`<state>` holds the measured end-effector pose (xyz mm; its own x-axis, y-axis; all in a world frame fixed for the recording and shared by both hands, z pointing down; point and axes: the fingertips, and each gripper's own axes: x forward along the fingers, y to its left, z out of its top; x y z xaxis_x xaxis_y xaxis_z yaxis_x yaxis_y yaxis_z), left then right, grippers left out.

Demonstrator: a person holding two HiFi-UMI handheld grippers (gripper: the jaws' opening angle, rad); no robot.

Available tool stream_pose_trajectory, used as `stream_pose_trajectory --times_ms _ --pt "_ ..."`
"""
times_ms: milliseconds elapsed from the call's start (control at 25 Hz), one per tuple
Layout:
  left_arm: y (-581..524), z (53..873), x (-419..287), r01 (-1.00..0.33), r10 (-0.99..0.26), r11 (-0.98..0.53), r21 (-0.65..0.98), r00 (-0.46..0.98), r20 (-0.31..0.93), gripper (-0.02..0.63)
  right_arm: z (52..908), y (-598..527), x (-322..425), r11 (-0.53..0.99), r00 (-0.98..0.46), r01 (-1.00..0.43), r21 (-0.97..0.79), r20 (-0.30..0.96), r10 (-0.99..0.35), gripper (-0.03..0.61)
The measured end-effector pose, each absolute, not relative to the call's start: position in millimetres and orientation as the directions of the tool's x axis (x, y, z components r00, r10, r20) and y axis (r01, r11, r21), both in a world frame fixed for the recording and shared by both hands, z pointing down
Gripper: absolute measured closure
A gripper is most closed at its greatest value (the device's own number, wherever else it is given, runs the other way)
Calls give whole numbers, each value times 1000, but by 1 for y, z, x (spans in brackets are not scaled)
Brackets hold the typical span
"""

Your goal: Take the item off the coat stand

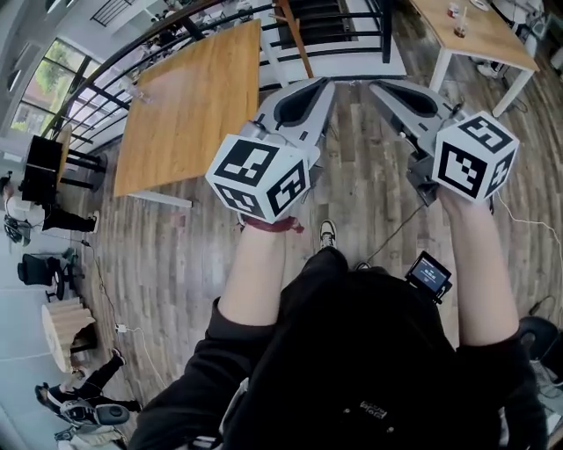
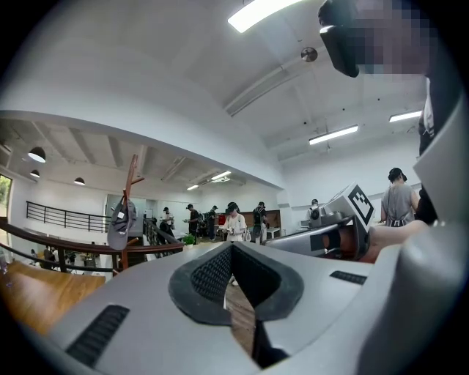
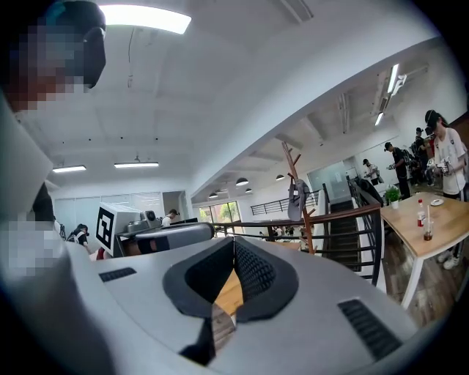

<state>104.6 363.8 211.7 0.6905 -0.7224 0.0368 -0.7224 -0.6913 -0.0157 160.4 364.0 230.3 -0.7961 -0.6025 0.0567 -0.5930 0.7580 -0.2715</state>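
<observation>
Matt grey plastic with black ribbed pads covered the left gripper [image 2: 232, 249] and right gripper [image 3: 234, 240], the table [image 1: 193, 97] at upper left was smooth pale wood, and the cap [image 3: 297, 191] was grey cloth on a reddish wooden coat stand [image 3: 308, 225].

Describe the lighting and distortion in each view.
Head view: even daylight, floor boards bowed by the fisheye. Left gripper view: dark rounded corners, strip light blown out. Right gripper view: same vignette, ceiling light glaring, distant coat stand small but sharp.
</observation>
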Motion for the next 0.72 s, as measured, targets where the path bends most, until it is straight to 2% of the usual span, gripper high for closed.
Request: stream_pose_trajectory --times_ms 240,440,720 --pt "354 213 140 -668 -668 -744 -17 743 30 609 230 370 189 795 -836 -535 -286 43 -547 561" --pt "347 225 167 -622 -622 -783 -11 781 58 609 235 361 209 754 -793 -595 -279 52 -607 561" --pt "322 224 156 -607 -606 -795 13 794 52 609 231 338 197 750 -794 -594 -291 59 -606 560"
